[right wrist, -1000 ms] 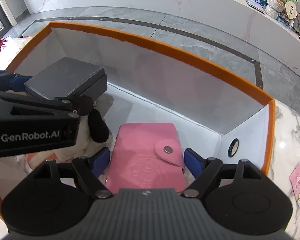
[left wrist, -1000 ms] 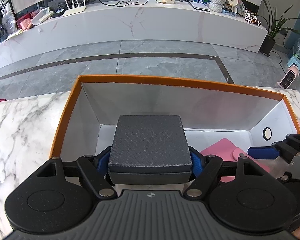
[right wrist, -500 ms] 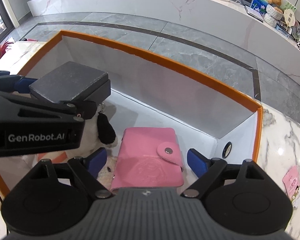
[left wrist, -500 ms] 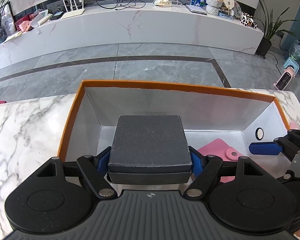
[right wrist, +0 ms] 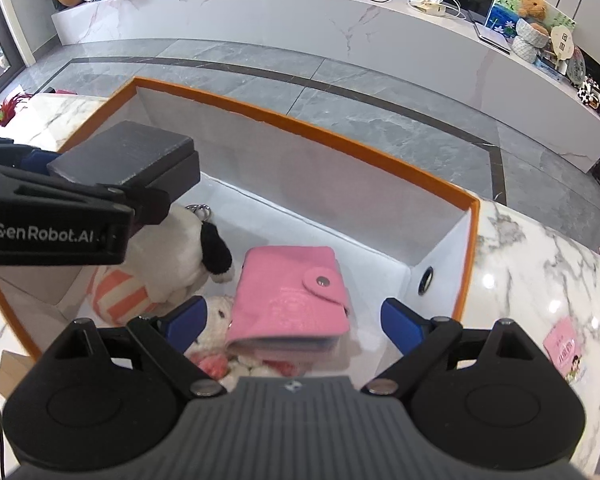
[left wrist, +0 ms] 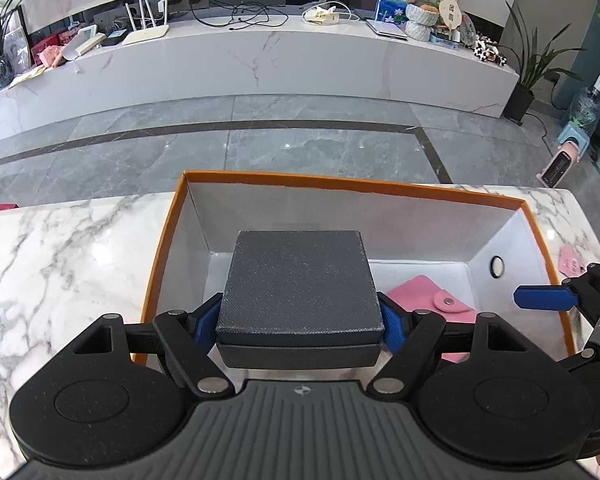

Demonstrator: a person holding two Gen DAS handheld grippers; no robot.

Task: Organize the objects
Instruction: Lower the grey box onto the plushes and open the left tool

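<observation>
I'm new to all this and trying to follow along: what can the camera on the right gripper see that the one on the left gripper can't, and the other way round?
Only the right wrist view shows the plush toys lying in the box beside the wallet; the left view's own load hides them.

Only the left wrist view shows the grey box's whole lid, and the small heater on the floor.

Both show the orange-rimmed box, the pink wallet lying inside it, the grey box clamped in the left gripper, and the right gripper, open above the wallet.
</observation>
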